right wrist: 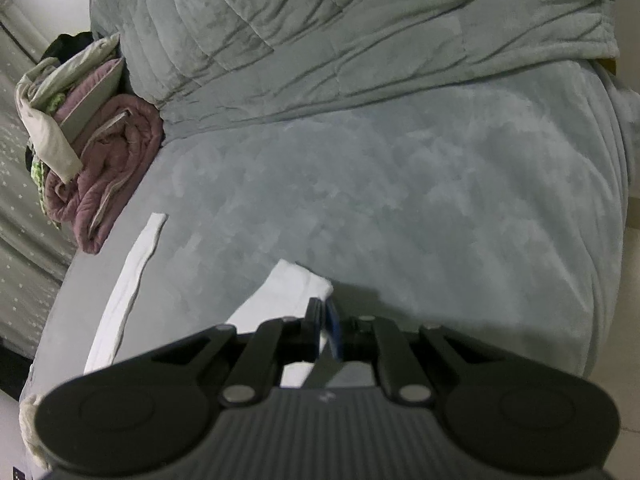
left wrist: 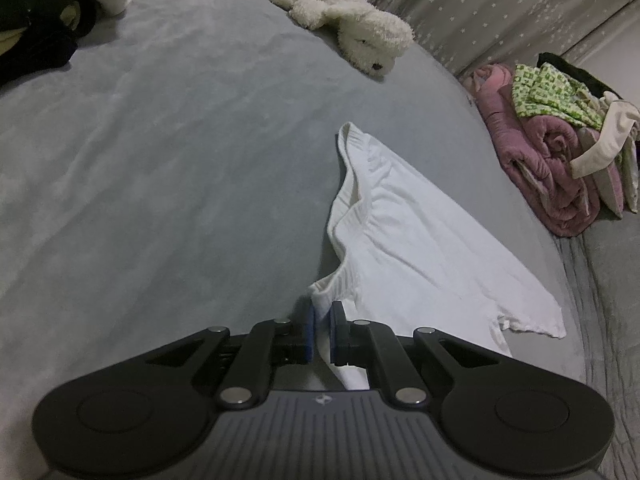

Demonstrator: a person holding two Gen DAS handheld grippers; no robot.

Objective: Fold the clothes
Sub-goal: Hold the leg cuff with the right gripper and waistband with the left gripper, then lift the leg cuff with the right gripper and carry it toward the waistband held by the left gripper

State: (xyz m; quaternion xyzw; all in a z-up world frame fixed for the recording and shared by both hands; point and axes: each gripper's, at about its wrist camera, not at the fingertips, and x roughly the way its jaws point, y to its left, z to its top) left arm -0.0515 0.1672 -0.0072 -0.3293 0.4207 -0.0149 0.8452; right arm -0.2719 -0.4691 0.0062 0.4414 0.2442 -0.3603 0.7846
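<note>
The left gripper (left wrist: 321, 320) pinches one corner of the white shirt (left wrist: 404, 248). The right gripper (right wrist: 323, 320) is shut on another corner. Likely they hold both ends to lift and fold it. The shirt lies ahead on the grey bed (left wrist: 160, 160).

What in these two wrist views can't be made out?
- Left wrist: the white garment's near edge is hidden behind the left hand-held gripper.
- Left wrist: the dark clothes are cut off by the frame edge.
- Right wrist: the cloth under the right hand-held gripper is hidden; the pads look blurred.
</note>
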